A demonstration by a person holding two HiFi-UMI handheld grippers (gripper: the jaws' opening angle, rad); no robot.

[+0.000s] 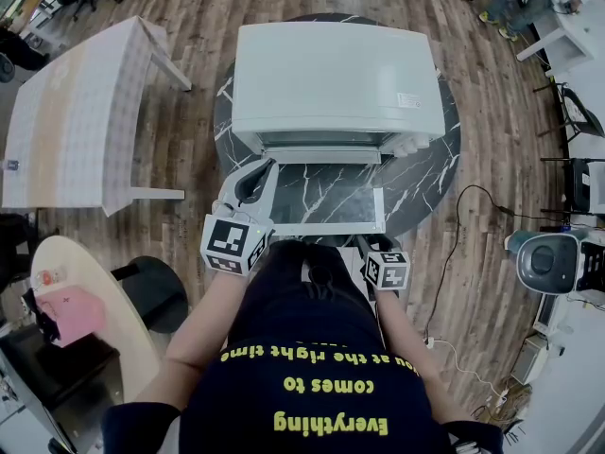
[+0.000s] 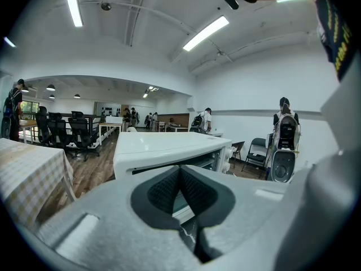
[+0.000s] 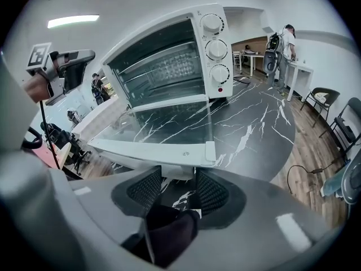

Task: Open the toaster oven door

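Toaster oven (image 1: 336, 78) is standing at the far side of a round black marbled table (image 1: 430, 178), its front facing the person. Its door (image 1: 331, 206) is lying fully open, flat and level over the tabletop, with its glass showing the marble beneath. In the right gripper view the wire rack (image 3: 163, 66) is showing inside the cavity, and three knobs (image 3: 216, 49) are running down the right of the oven's front.

The left gripper (image 1: 267, 168) is hanging at the door's left side, near the oven's left front corner. Its jaws are pressing together with nothing between them, as the left gripper view (image 2: 180, 171) shows.

The right gripper (image 3: 177, 179) is sitting at the near edge of the door, toward its right end. Its jaws are standing wide apart and gripping nothing. The door's white handle (image 3: 169, 171) is lying just ahead of the gap between the pads, and the pads are not pressing on it.

A table with a checked cloth (image 1: 66, 121) is standing well to the left on the wooden floor (image 1: 492, 253).
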